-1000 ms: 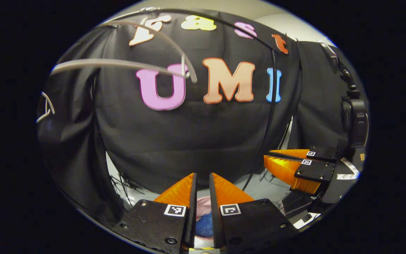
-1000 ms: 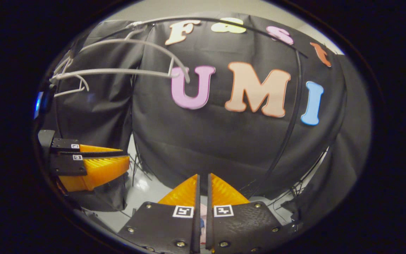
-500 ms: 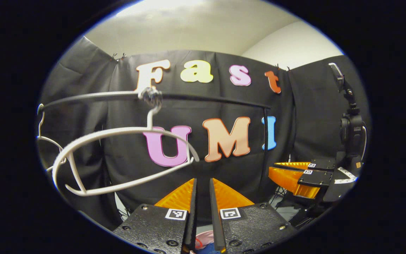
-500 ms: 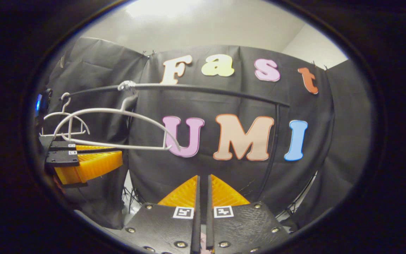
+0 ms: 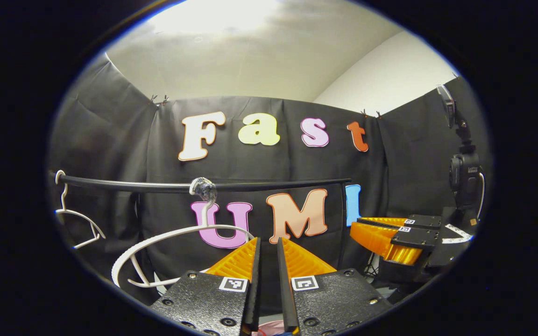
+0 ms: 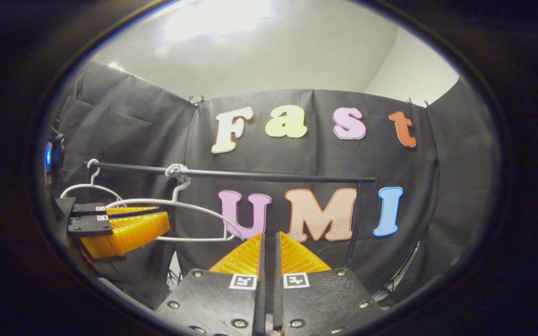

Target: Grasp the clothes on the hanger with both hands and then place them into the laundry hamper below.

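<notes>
A bare white hanger (image 5: 213, 226) hangs from the black rail (image 5: 273, 184) with no garment on it. My left gripper (image 5: 266, 239) is shut and holds nothing, just below and in front of that hanger. A sliver of pink and blue cloth (image 5: 267, 330) shows far below, between its fingers. In the right gripper view, the same hanger (image 6: 189, 240) and rail (image 6: 273, 176) lie ahead. My right gripper (image 6: 268, 233) is shut and empty. The right gripper (image 5: 355, 222) sits level at the right of the left gripper view. The left gripper (image 6: 165, 214) sits under the hanger's left arm.
A second bare white hanger (image 5: 77, 219) (image 6: 91, 186) hangs further left on the rail. A black camera on a stand (image 5: 465, 172) stands at the right. The rail's upright post (image 6: 355, 214) drops down at its right end.
Both views have swung upward, so the rail and hanger sit lower in them and the ceiling shows. The cloth below my left fingers has slid almost out of sight. Both grippers stayed shut.
</notes>
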The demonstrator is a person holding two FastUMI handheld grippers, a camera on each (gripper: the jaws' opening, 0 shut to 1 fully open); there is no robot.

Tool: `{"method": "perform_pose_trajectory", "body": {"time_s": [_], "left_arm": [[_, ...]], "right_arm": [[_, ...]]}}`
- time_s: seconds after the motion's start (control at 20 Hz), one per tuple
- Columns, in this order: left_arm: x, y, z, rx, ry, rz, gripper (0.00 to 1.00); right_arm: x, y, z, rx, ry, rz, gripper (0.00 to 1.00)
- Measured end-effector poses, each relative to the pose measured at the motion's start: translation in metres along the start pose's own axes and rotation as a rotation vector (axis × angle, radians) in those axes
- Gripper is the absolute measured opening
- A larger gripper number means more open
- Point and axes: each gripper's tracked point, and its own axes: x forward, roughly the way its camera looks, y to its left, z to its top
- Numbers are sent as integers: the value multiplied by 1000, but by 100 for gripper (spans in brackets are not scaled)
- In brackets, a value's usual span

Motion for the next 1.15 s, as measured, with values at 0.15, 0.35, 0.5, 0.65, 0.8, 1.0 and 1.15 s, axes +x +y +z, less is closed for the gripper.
{"method": "perform_pose_trajectory", "body": {"time_s": [0.15, 0.35, 0.5, 0.65, 0.8, 1.0, 1.15], "left_arm": [[2, -3, 0, 3, -3, 1, 37], [2, -4, 7, -4, -22, 5, 63], [2, 1, 6, -9, -23, 16, 83], [4, 4, 2, -17, -15, 32, 100], [5, 6, 2, -18, -16, 41, 97], [5, 6, 4, -7, -21, 47, 98], [6, 3, 4, -16, -24, 44, 100]], "right_arm": [[-4, -1, 6, 3, -17, -5, 7], [-5, -3, 9, 22, -24, -12, 24], [-7, -3, 8, 24, -22, -15, 46], [-5, -4, 5, 24, -20, -16, 72], [-5, -6, 4, 30, -17, -23, 91], [-6, -8, 4, 31, -17, -30, 93], [-7, -12, 6, 24, -22, -36, 96]]}}
